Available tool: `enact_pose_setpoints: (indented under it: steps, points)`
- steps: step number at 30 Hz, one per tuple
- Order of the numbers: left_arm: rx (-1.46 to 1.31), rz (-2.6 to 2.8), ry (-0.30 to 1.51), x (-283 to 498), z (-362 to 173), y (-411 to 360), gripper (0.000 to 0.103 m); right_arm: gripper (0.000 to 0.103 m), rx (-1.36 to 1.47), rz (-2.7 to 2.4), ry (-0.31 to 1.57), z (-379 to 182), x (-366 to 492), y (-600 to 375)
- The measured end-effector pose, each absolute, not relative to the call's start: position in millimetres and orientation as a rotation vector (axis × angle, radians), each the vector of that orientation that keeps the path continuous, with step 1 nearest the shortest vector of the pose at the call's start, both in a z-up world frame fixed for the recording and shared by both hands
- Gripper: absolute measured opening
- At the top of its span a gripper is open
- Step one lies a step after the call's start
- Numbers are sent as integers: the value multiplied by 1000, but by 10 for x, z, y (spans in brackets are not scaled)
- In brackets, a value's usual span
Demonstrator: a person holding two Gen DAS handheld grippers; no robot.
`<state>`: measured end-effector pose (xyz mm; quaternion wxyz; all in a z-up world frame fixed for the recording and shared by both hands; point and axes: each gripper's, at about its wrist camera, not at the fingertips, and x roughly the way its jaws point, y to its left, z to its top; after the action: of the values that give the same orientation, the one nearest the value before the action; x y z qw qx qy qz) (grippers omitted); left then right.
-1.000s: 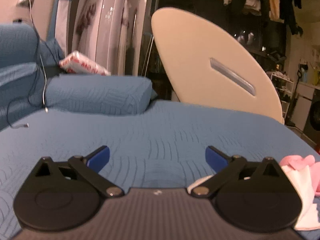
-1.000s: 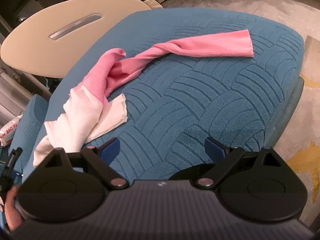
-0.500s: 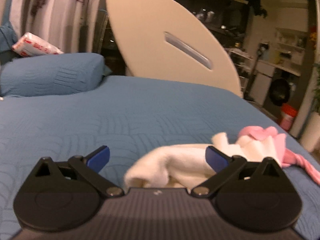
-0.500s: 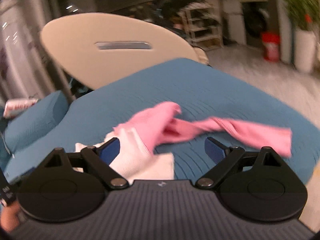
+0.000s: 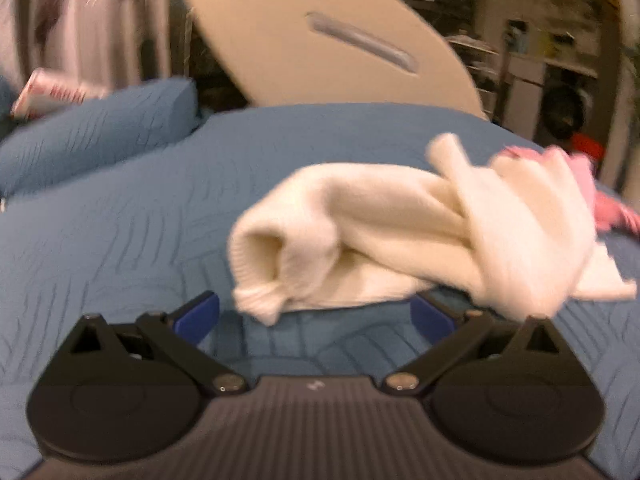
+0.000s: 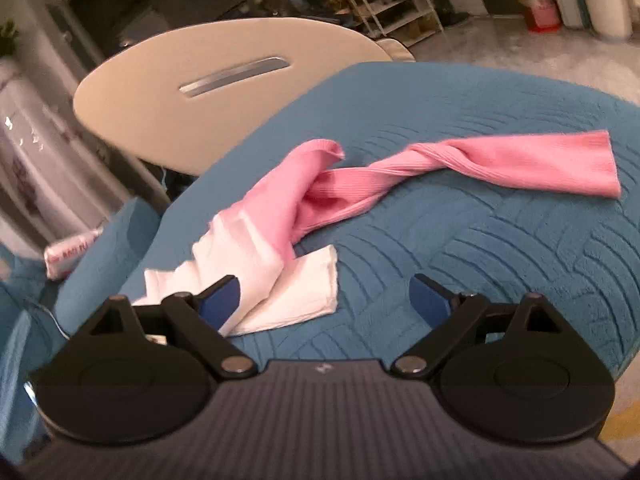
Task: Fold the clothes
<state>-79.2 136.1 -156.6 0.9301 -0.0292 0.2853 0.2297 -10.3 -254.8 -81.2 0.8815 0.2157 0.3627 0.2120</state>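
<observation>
The folding has not begun, judging by how the garment (image 6: 304, 216) lies. It sits crumpled on the blue quilted bed (image 6: 500, 260), a knit piece that runs from white at one end to pink at the other. The pink end (image 6: 520, 160) is twisted like a rope and stretches away from the white end toward the far edge of the bed; the white end (image 5: 360, 240) is bunched in a soft roll with a ribbed cuff turned over on itself.

The left tongs (image 5: 316, 314) are spread wide and hold nothing. They hover low over the bed just short of the white end, whose cuff hangs between the two blue tips without being pinched (the left view is blurred, so whether cloth brushes a tip I cannot tell). The right tongs (image 6: 326, 298) are also spread wide and empty, above the bed on the near side of the garment; their left tip overlaps the white end in the picture, the right tip stands over bare quilt.

What is left is nearly everything: take hold of the cloth, untwist the pink end, spread the piece flat, then make the folds. The likely first grab is the white cuff, since both tongs are nearest to it. A pillow (image 5: 92, 140) lies beyond the garment, and a pale oval board (image 6: 224, 88) stands behind the bed.
</observation>
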Motion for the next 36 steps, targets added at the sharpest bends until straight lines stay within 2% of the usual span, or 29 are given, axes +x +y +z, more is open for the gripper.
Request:
enact_pose_setpoints:
  steps: [8,12,15,19,20,21,22,23,30,36]
  points:
    - [317,249,513,-754,-1410,660,103,94,450,463,706,-786,-159,-2582]
    - [483,212,616,-466,-1448,307,103,94,465,472,689,-766,-167,-2623]
    - [472,235,679,-250,-1455,273,103,94,491,478,690,-783,-149,-2667]
    - [319,243,708,-9,-1334,376,101,94,510,479,680,-787,-164,-2712]
    - [305,239,711,-12,-1349,372,90,94,514,478,680,-790,-166,-2726]
    - [274,216,726,48,-1313,379,52,94,518,476,682,-799,-158,-2736]
    - [233,169,750,115,-1262,383,26,94,523,474,684,-807,-149,-2745]
    - [207,147,759,123,-1233,393,12,94,527,472,687,-816,-140,-2754]
    - [210,-129,733,-350,-1186,204,11,94,584,440,694,-857,-104,-2853]
    - [163,-359,888,-994,-1460,40,13,94,598,452,733,-873,-7,-2797]
